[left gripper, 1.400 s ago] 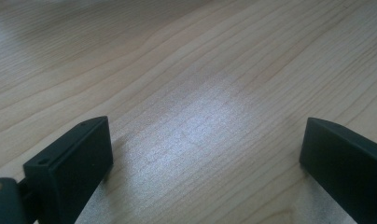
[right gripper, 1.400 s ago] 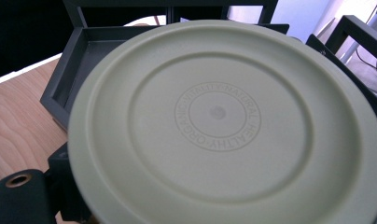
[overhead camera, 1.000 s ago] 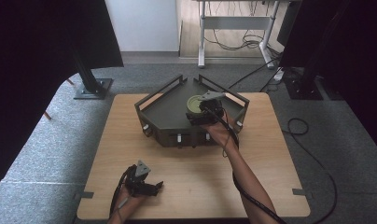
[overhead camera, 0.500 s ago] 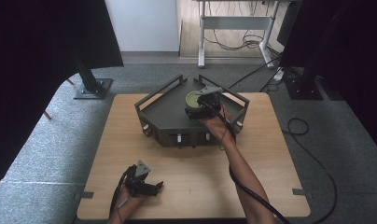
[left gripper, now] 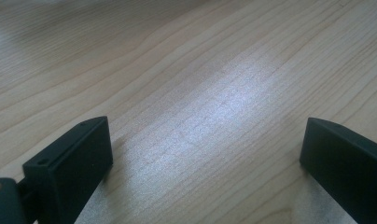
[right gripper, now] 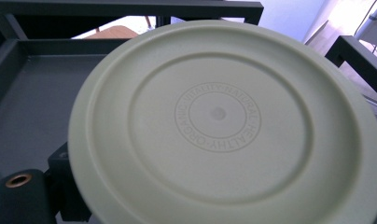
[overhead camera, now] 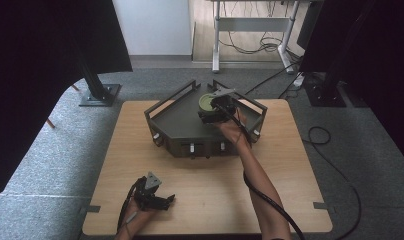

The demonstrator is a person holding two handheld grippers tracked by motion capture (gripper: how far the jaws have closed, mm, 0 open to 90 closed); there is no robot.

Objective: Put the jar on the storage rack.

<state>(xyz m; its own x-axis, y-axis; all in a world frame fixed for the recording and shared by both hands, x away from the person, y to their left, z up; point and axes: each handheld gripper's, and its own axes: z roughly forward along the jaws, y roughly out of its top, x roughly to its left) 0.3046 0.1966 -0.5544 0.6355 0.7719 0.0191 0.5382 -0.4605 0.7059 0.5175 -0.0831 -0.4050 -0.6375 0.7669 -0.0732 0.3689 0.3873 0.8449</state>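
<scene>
Pale-green plastic plate (right gripper: 224, 121) at far right corner of dark railed tray (overhead camera: 175, 120), tray at counter (overhead camera: 300, 165) far edge. Right gripper (overhead camera: 216, 107) at plate; jaws hidden, state cannot tell. Judgement: keep plate level, clear tray rail. Plate round, matte, embossed ring lettering at centre. Left gripper (overhead camera: 152, 196) near counter's near edge, jaws apart, empty.

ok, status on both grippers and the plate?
Left gripper open, idle low on the table. Right gripper at the green plate over the dark tray; grip hidden. Nothing in the way.
</scene>
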